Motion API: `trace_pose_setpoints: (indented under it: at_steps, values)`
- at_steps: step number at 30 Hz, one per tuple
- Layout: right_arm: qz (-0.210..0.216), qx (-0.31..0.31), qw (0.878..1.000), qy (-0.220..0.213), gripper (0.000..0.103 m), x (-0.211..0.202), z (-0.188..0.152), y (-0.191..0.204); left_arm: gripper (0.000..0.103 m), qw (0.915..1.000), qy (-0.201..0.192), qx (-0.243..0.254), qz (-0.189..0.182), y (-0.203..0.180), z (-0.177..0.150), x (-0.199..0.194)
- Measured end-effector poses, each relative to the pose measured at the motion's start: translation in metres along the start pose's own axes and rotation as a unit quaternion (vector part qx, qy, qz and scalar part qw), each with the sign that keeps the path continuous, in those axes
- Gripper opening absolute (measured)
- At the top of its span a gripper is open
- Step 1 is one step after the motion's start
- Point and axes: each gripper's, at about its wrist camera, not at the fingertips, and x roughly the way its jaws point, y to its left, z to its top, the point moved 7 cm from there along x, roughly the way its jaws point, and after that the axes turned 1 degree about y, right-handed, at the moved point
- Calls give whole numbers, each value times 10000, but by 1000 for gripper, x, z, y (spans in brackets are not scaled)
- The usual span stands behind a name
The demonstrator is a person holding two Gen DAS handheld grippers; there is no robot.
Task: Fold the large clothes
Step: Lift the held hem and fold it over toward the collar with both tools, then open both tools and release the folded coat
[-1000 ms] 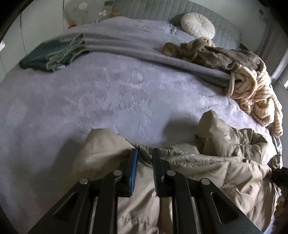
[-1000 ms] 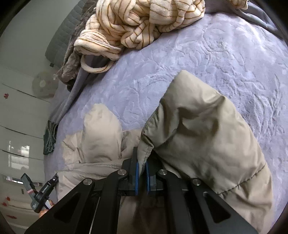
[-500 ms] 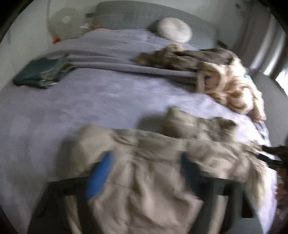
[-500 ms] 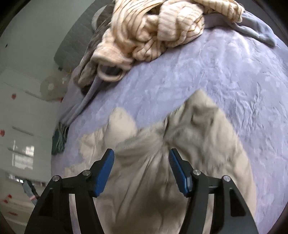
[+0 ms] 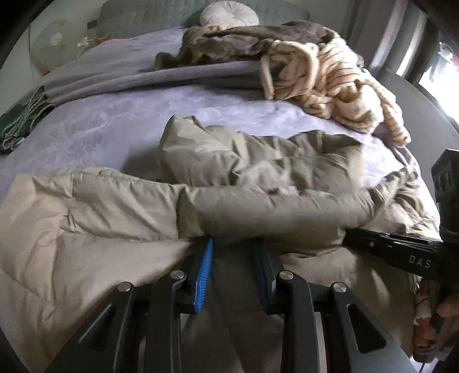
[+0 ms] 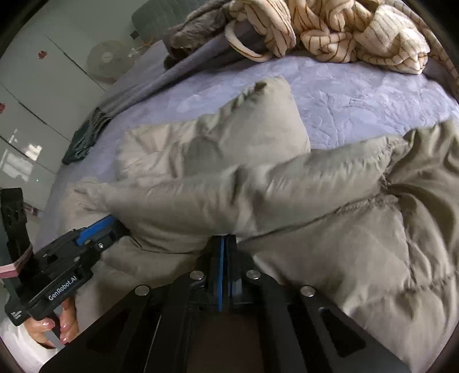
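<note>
Sleeve pulled across coat (image 5: 86, 218) | left claw (image 5: 232, 252) closing on fold | right claw (image 6: 225, 244) pinched shut on it

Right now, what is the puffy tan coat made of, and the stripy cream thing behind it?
The tan coat looks like thin, smooth woven shell cloth, perhaps nylon, over soft filling: stitched lines split it into puffy panels. The stripy cream garment looks like plush fleece or thick knit: fuzzy, matte, in soft rolls. Neither can be told for sure.

left wrist: close, facing headboard (image 5: 160, 14) | right wrist: close, angled left | shared: jacket (image 5: 258, 178)
</note>
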Motion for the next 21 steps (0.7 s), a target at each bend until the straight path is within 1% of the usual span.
trace_pose_setpoints:
  at_steps: [2,4,6,9,10,11,12,14,15,18,21]
  values:
    - [23,50,10000,64,0,10,8,-6,31,9999,75,-94,-19,7,4,5]
    - [63,60,9999,123,0,8,15,-7,31,9998,79,-156,-49,16,10,-2]
    - [-39,-41,9999,83,0,-6,20,-12,31,9997,-26,-73,223,36,19,-14]
    - [-513,-24,9987,-37,0,-32,25,-42,31,9979,-50,-97,643,78,27,-23]
    - [-687,85,9976,-61,0,-42,26,-55,31,9965,-1,-193,812,98,28,-23]
    - [-904,266,9955,-72,0,-49,29,-73,31,9961,76,-311,828,112,27,-22]
    - [-1018,502,9935,-59,0,-55,31,-91,31,9958,175,-424,798,124,26,-19]
    - [-931,976,9909,29,0,-60,30,-116,31,9950,406,-528,742,141,24,-8]
    - [-938,1143,9890,59,0,-60,29,-125,31,9951,431,-513,731,143,24,-4]
    - [-963,1444,9848,112,0,-49,33,-141,31,9933,429,-493,955,151,25,11]
    - [-980,1672,9810,104,0,-34,35,-153,31,9917,419,-657,1023,155,27,25]
